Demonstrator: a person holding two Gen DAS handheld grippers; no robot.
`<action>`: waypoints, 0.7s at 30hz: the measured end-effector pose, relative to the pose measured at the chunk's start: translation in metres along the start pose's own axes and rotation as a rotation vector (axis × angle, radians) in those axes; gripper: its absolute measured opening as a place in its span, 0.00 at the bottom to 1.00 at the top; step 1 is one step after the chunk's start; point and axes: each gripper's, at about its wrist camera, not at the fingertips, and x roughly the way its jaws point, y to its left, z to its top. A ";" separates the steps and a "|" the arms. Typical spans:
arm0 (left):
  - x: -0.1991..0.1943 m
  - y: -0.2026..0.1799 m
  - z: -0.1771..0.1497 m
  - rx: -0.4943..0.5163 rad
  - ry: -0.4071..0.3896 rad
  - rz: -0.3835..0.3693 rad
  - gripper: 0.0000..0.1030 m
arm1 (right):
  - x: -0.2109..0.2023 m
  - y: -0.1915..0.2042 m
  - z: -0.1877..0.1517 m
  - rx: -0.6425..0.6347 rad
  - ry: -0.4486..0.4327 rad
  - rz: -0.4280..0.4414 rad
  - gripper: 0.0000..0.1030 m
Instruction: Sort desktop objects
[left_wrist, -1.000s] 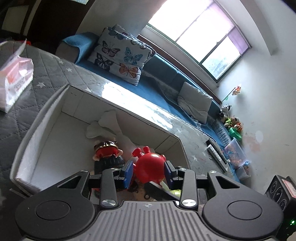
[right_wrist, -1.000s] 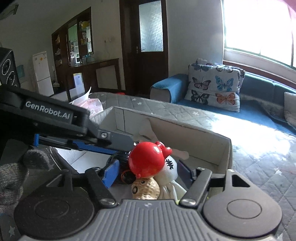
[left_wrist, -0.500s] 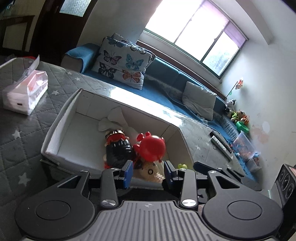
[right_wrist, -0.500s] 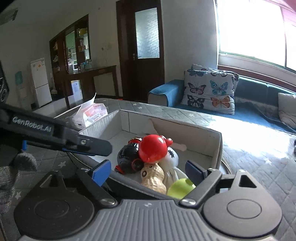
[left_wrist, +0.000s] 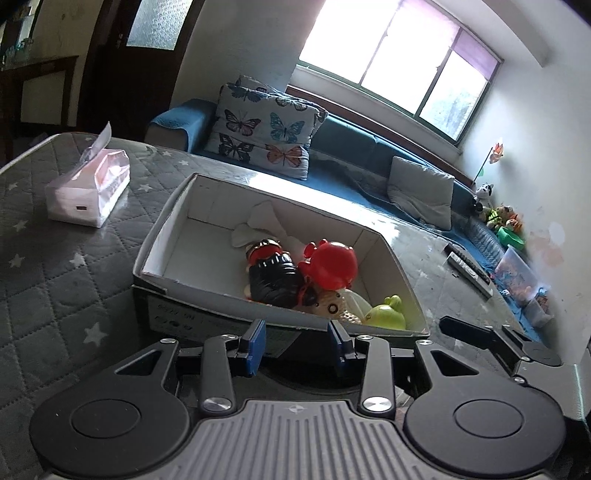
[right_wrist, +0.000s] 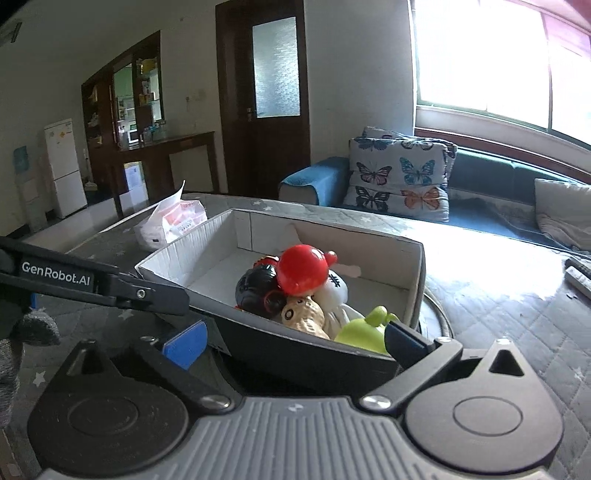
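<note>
Jaws of the right gripper (right_wrist: 295, 341) have just spread wide, empty — left gripper (left_wrist: 295, 341) apart too, backed off; toys (right_wrist: 301, 273) now sit in the box (right_wrist: 415, 280).

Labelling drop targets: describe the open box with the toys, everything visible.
The box is a lidless rectangular carton, seemingly cardboard, white inside and dark outside with faint print on its near wall. It sits upright on the grey quilted star-pattern table cover. Toys are heaped at one end; the rest of its floor is bare. Neither tool touches it.
</note>
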 end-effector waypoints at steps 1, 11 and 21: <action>-0.001 0.000 -0.002 0.003 0.002 0.005 0.38 | -0.002 0.001 -0.001 -0.001 -0.006 -0.007 1.00; -0.011 0.001 -0.023 0.013 0.013 0.051 0.38 | -0.019 0.006 -0.014 0.058 -0.016 -0.036 1.00; -0.017 -0.005 -0.039 0.061 0.029 0.136 0.38 | -0.025 0.012 -0.032 0.116 0.038 -0.026 1.00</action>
